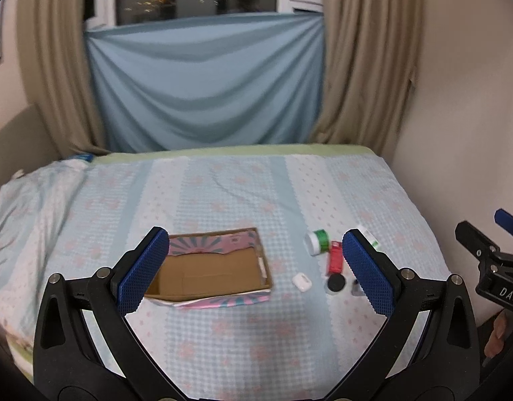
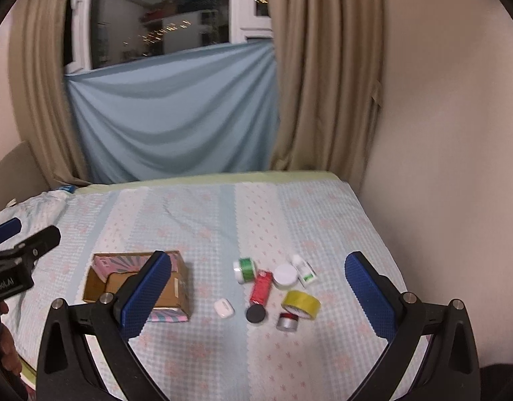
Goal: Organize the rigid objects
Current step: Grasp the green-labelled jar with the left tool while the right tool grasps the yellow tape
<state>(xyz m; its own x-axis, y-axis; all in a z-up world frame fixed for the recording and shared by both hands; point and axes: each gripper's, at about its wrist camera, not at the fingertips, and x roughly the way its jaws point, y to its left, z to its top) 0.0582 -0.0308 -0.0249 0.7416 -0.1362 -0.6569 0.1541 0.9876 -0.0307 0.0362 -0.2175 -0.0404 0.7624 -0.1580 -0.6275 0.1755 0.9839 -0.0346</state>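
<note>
An open cardboard box (image 1: 216, 275) (image 2: 99, 287) lies on the bed, empty inside. To its right is a cluster of small items: a white earbud case (image 2: 224, 308) (image 1: 301, 281), a black disc (image 2: 255, 314), a red box (image 2: 260, 286), a green-and-white jar (image 2: 244, 269), a white round jar (image 2: 285, 275), a small white bottle (image 2: 304, 271), a yellow tape roll (image 2: 300, 304) and a silver-red cap (image 2: 287, 321). My left gripper (image 1: 256, 270) is open above the box's right edge. My right gripper (image 2: 256, 297) is open above the cluster. Both are empty.
The bed has a light blue checked cover (image 2: 206, 220). A wall (image 2: 440, 167) runs along its right side. Beige curtains (image 2: 323, 83) and a blue sheet (image 2: 173, 117) hang at the back. A rumpled pillow (image 1: 32, 200) lies at left.
</note>
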